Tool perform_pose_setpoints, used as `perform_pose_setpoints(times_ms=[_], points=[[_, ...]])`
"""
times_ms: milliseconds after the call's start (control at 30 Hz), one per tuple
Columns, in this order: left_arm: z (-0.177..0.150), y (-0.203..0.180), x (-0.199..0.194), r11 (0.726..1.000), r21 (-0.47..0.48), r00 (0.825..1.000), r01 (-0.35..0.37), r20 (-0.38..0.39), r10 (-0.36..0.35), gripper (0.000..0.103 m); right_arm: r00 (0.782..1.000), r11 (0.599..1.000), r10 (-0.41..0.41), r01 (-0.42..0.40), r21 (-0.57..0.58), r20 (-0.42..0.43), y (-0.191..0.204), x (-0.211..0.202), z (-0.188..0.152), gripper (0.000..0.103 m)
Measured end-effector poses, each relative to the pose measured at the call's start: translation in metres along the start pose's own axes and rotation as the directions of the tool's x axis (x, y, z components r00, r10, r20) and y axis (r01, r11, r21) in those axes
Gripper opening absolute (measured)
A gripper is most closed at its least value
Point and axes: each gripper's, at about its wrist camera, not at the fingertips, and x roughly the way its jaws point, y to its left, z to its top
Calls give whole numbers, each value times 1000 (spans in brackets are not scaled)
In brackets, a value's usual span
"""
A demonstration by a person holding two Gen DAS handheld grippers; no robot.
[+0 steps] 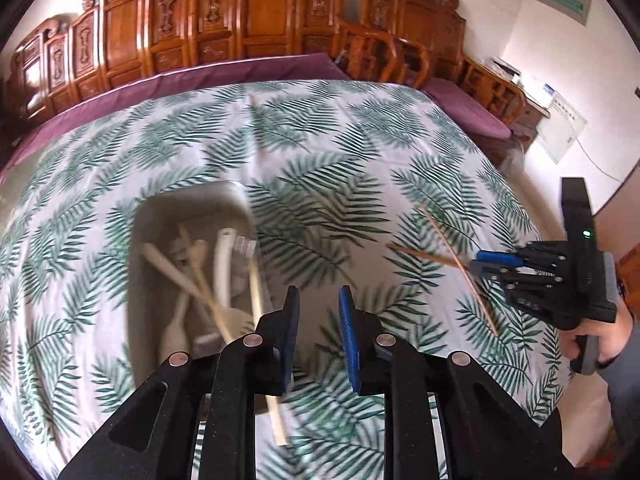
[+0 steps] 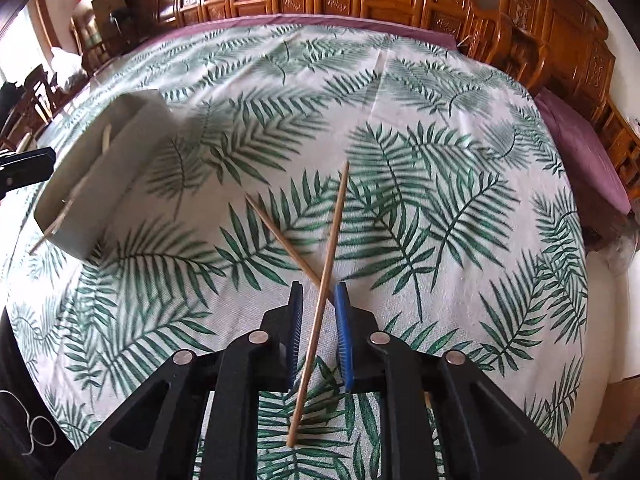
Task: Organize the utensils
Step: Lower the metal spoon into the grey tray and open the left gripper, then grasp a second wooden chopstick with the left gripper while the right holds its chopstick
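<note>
Two thin wooden chopsticks lie crossed on the leaf-print tabletop (image 2: 460,240), right of the grey bin (image 2: 100,176) that already holds spoons and sticks. Right hand-held gripper (image 2: 318,336): jaws narrowly apart, straddling the upper chopstick (image 2: 328,272); pads not visibly pressing it. The lower chopstick (image 2: 276,232) runs off to the far left beneath it. Left hand-held gripper (image 1: 319,336): slightly open, empty, over the bin's right edge. Sticks look light, stiff, smooth, so likely to roll or pivot. I'd pinch near mid-length, square across the shaft.
</note>
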Motion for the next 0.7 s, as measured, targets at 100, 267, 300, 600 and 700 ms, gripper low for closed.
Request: perform_pose_setpoints(times_ms=[100,267,300,600,700], points=[[0,-14,10,1000,13,1000,12,-15,-12,19,1000,1000,-3,3,1,-27,0,6,-1,12],[0,-36,25,999,36,999,31,-43,-29,20,997,1000,-7,6,-13,-73,3,19,-7,10],[0,-38,27,999,37,998,33,-47,-31,20,998,1000,-8,7,-16,-67,4,19,-8,10],[6,-66,54,998,27,995,58,-78,-55,30,1000,1000,12,-11,7,-12,-10,-6,-19,6],[10,-80,69,997,-7,992,74,-102,-74,30,1000,999,11,-12,36,18,-25,-25,-26,6]])
